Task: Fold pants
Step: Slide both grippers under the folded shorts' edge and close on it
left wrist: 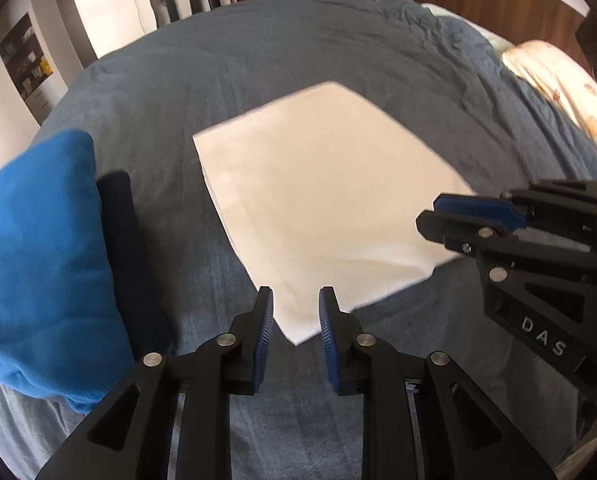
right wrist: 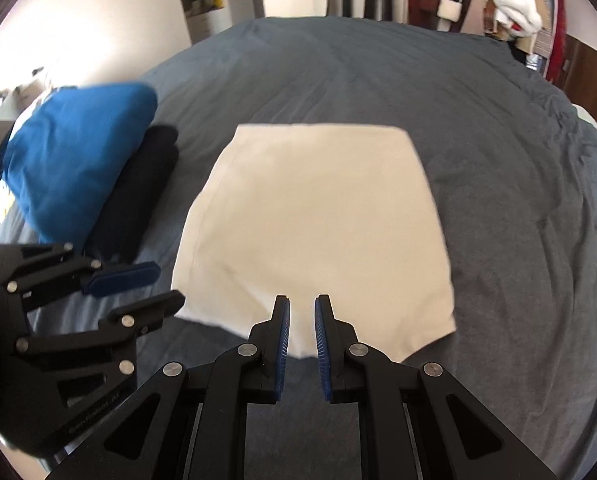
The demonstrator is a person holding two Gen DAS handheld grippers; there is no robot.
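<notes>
- At the near edge of the bed, the left gripper (left wrist: pixel 295 312) hovers with jaws parted, holding nothing; the right gripper (right wrist: pixel 301 320) does likewise, its gap narrower.
- Just beyond both, the cream pants (right wrist: pixel 318 224) lie flat on the grey-blue bedspread (right wrist: pixel 518 200) as one compact folded panel.
- Folding looks nearly or fully finished; the next move, I judge, calls for either one last fold from the near hem or pinching the stack to set it aside.
- Count: two grippers, one pair of pants, one blue folded garment (right wrist: pixel 74 156) and one black one (right wrist: pixel 138 196) at left.
</notes>
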